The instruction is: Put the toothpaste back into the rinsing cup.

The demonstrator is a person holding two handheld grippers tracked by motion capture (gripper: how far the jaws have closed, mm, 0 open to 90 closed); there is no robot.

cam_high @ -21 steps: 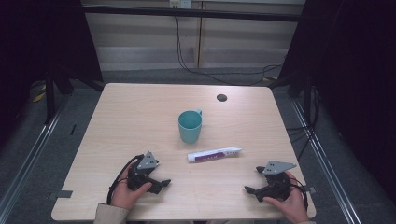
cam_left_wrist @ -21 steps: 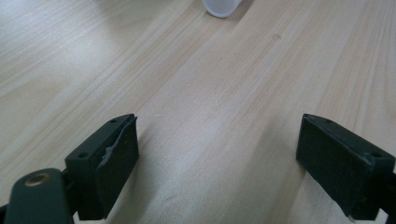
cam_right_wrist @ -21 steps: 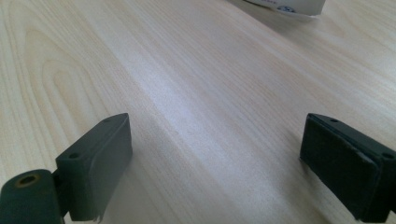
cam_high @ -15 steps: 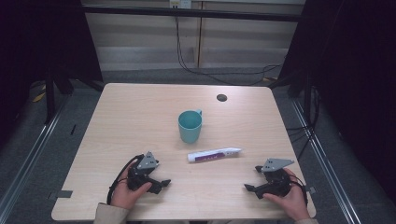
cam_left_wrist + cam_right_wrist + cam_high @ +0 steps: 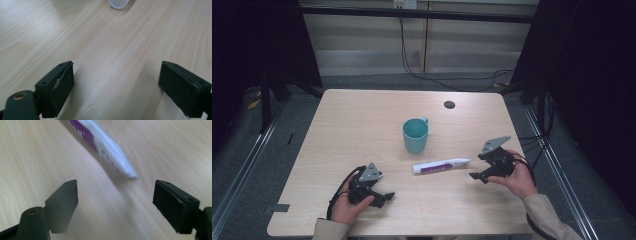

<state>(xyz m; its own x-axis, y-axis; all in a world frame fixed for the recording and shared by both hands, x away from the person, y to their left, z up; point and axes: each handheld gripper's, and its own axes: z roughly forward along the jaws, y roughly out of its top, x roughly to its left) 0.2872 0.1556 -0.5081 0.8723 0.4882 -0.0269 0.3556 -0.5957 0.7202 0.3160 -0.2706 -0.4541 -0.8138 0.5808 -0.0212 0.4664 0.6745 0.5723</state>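
You are sitting at the near edge of a light wooden table [image 5: 362, 120], holding a gripper in each hand. Your left gripper [image 5: 384, 196] is lying low over the near left part of the table, gripped in your left hand [image 5: 346, 205], with its grey three-cornered plate [image 5: 370, 172] facing up. Its jaws are standing wide apart with nothing between them, and in the left gripper view they are framing bare wood grain, with a pale rounded end [image 5: 119, 3] of something showing at the far edge; what it is cannot be told from that view.

Your right gripper [image 5: 477, 175] is sitting at the near right of the table in your right hand [image 5: 514, 177], pointing left toward the toothpaste tube [image 5: 442, 165]. Its jaws are also spread wide and are gripping nothing. In the right gripper view the flat crimped end of the white and purple tube [image 5: 110, 147] is lying just beyond the jaw tips, roughly on the line between them, not touching either one.

The tube is lying flat on the table between your two grippers, nearer to the right one, and just near of a teal mug [image 5: 415, 135] that is standing upright around the middle of the table. A small dark round spot [image 5: 449, 104] is showing on the far part of the tabletop, well apart from the mug
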